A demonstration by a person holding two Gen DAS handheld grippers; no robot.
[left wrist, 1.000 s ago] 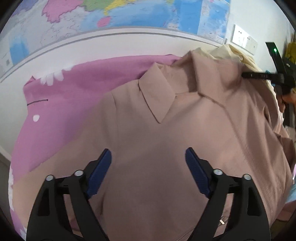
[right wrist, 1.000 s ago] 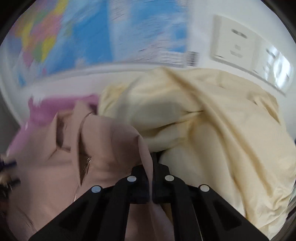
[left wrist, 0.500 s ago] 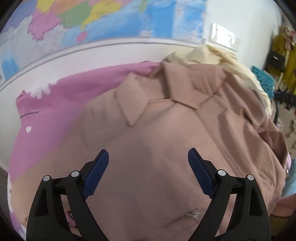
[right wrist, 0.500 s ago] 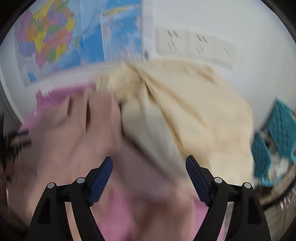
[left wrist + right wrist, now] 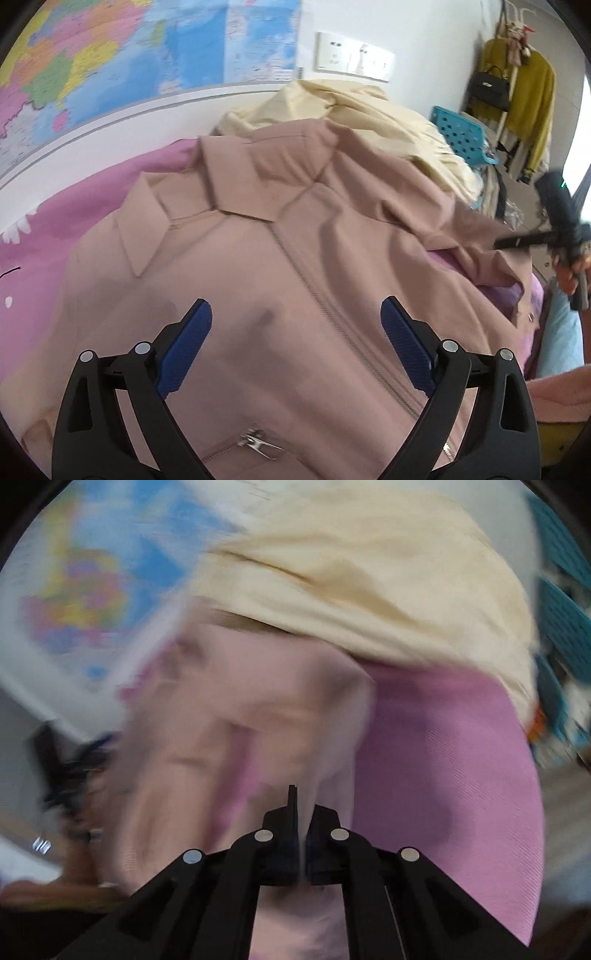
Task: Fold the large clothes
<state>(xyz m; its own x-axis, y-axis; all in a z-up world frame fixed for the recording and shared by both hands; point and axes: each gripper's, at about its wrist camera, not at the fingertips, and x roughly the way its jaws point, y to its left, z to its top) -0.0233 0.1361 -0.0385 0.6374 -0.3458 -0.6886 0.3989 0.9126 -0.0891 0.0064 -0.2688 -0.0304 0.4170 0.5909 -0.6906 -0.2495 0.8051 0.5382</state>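
A dusty-pink zip jacket (image 5: 258, 266) with a collar lies front up on a pink bedsheet (image 5: 92, 195). My left gripper (image 5: 295, 325) is open and empty, hovering over the jacket's chest beside the zip. My right gripper (image 5: 303, 812) is shut on a fold of the jacket's fabric (image 5: 258, 720), most likely its sleeve, and holds it up; that view is blurred. In the left wrist view the right gripper (image 5: 517, 242) shows at the far right, pinching the jacket's edge.
A cream garment (image 5: 369, 114) is heaped behind the jacket, also in the right wrist view (image 5: 369, 583). A wall map (image 5: 129, 62) and sockets (image 5: 352, 55) are on the back wall. A teal basket (image 5: 461, 133) and hanging clothes (image 5: 528, 96) stand at right.
My right gripper let go of the jacket, opened, then shut again on the jacket's right edge lower down. My left gripper stayed open and swung to the right over the jacket.
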